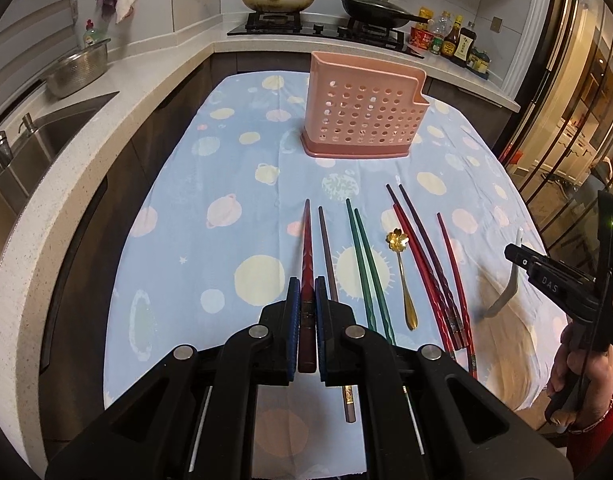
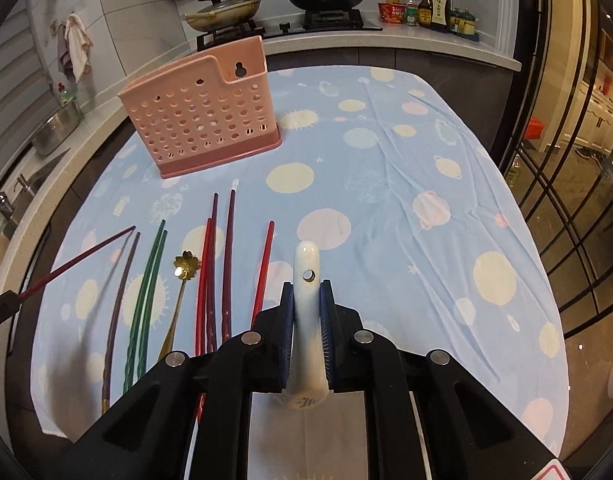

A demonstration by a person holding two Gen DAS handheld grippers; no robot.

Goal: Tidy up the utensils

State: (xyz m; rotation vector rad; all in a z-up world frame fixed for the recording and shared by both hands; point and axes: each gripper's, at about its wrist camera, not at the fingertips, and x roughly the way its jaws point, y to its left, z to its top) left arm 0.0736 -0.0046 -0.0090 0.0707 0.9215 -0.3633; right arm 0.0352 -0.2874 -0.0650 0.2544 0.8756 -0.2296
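the left gripper (image 1: 306, 296) is clamping a dark red chopstick (image 1: 306, 248) between its nearly closed blue pads, holding it lifted above the blue planet-print tablecloth (image 1: 194, 184). the right gripper (image 2: 306, 300) is pinching the handle of a white ceramic soup spoon (image 2: 306, 320), its jaws tight on it. purple, green and red chopsticks (image 1: 364, 264) and a gold flower-headed spoon (image 1: 402, 280) are lying on the cloth, near the pink perforated plastic utensil holder (image 1: 362, 112) standing behind them.
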